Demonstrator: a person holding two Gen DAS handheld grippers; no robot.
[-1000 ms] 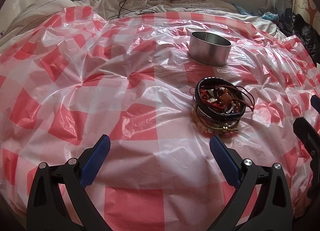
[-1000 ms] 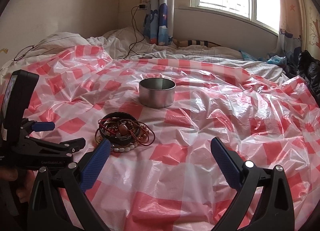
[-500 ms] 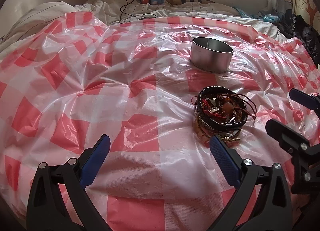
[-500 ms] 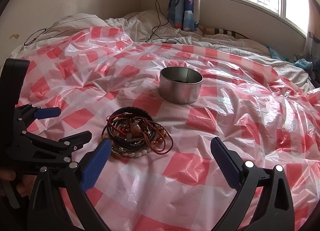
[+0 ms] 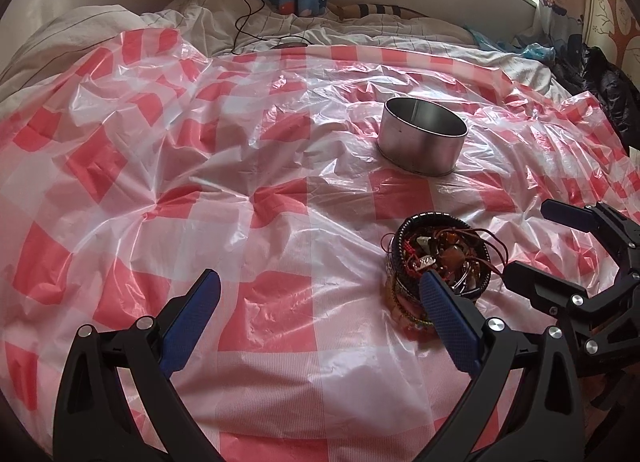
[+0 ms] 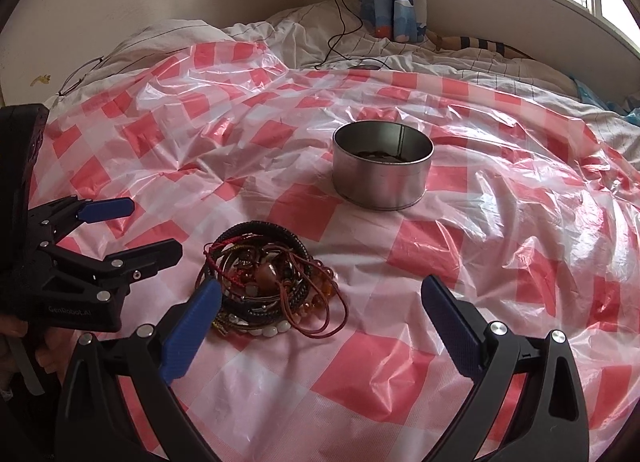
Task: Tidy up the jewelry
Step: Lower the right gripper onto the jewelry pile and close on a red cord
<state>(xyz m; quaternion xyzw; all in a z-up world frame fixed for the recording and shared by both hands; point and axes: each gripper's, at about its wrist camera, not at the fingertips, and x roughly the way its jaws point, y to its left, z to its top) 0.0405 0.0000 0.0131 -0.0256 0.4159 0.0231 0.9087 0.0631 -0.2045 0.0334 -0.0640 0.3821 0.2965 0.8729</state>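
1. The jewelry pile (image 6: 272, 282) lay on the checkered plastic sheet (image 6: 460, 342) over the bed, short of the metal tin (image 6: 382, 164).
2. The right gripper (image 6: 316, 322) and left gripper (image 5: 320, 310) flanked it, jaws spread and empty.
3. Each gripper's inner finger nearly touched the pile; neither looked clearly nearer.

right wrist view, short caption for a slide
Both open grippers flank a pile of bracelets on the checked plastic sheet, with a round metal tin behind.

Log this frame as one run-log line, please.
stage: approach | left gripper: open, empty | right gripper: open, empty | tangled bracelet pile: on checked plastic sheet | round metal tin: untouched
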